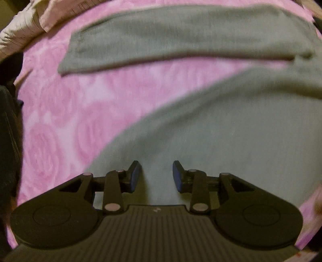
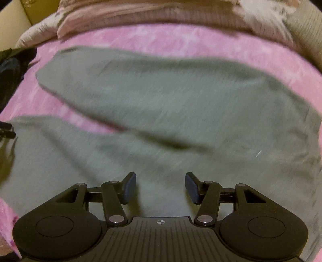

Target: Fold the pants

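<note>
Grey-green pants (image 1: 221,125) lie flat on a pink rose-patterned blanket (image 1: 80,104), legs spread apart in a V. In the left wrist view the far leg (image 1: 181,38) stretches across the top and the near leg fills the lower right. My left gripper (image 1: 156,175) hovers open over the near leg, nothing between its fingers. In the right wrist view both legs of the pants (image 2: 171,96) run to the left and join at the right. My right gripper (image 2: 161,187) stands open above the near leg's cloth, holding nothing. Both views are motion-blurred.
A pale patterned quilt or pillow (image 2: 151,16) lies bunched along the far edge of the blanket (image 2: 201,40). A dark object (image 2: 12,66) sits at the left side, and a dark mass (image 1: 8,141) borders the left wrist view. Pink blanket (image 1: 50,141) shows between and beside the legs.
</note>
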Tool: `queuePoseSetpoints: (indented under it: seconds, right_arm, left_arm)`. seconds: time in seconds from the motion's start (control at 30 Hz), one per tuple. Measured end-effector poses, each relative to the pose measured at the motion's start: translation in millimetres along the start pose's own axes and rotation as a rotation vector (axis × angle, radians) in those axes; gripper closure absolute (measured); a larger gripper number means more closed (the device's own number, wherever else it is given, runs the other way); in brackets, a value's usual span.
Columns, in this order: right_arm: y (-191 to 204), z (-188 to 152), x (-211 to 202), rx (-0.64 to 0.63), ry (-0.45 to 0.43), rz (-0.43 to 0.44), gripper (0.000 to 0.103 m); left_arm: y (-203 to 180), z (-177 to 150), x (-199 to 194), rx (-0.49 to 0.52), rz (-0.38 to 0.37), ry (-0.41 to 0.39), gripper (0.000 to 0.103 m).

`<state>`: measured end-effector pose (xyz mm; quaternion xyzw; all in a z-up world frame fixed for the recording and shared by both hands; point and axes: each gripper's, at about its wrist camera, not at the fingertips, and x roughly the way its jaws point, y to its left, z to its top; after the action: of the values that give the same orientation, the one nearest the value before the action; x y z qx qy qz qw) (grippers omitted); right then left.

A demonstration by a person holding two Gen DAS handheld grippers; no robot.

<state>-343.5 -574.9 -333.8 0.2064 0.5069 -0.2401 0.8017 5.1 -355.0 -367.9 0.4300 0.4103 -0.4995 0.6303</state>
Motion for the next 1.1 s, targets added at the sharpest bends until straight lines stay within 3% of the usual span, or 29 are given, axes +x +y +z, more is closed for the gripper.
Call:
queuePoseSetpoints:
  seconds: [0.07,0.17,0.27,0.37,0.43,0.53,0.7,0.77,0.8,0.9,0.93,0.97,1.0,1.1]
  right_arm:
    - [13,-12,9,0.019,0.057,-0.059,0.052]
    - [30,-20,-13,0.081,-0.029,-0.179,0.052]
    - [55,-25,-34,0.145,-0.076,-0.17,0.052]
    - [88,-32,-33,0.104,-0.037,-0.114,0.051]
    - [112,-44,-29,0.016,-0.003,-0.075,0.05]
    - [140,-70,-21,-0.186,0.043,-0.06,0.05]
    - [160,-118,-15,-0.535,0.102,-0.075,0.05]
    - [161,-131,-13,-0.677,0.102,-0.106,0.05]
    - [159,-137,-11,-0.735,0.098,-0.118,0.05]
    - [152,-144,-11,-0.875,0.068,-0.131,0.05]
    - [148,-145,-11,-0.897,0.064,-0.132,0.051]
    - [145,-143,-11,-0.902,0.066,-0.135,0.057]
    - [144,-141,-11,-0.899,0.079,-0.152,0.1]
    - [145,-138,-21,-0.859,0.095,-0.146,0.102]
  left_arm:
    - [7,-13,-6,0.017,-0.012,-0.024,0.067]
    - [20,-30,-20,0.014,-0.01,-0.026,0.067]
    - [31,-52,-40,0.023,-0.012,-0.036,0.067]
    - [33,-84,-57,0.101,-0.055,-0.059,0.066]
    - [21,-102,-66,0.205,-0.091,-0.083,0.057]
    - [-2,-128,-67,0.375,-0.103,-0.088,0.056]
    - [-27,-149,-52,0.582,-0.016,-0.082,0.054]
    - [-28,-150,-48,0.613,0.025,-0.091,0.054]
    - [-27,-149,-47,0.622,0.037,-0.094,0.06]
    - [-31,-149,-44,0.662,0.055,-0.087,0.089]
    - [-32,-148,-45,0.675,0.066,-0.087,0.092]
    - [-32,-148,-47,0.673,0.071,-0.089,0.092]
    - [-32,-148,-52,0.656,0.071,-0.096,0.093]
    - [-24,-152,-73,0.599,0.067,-0.09,0.094]
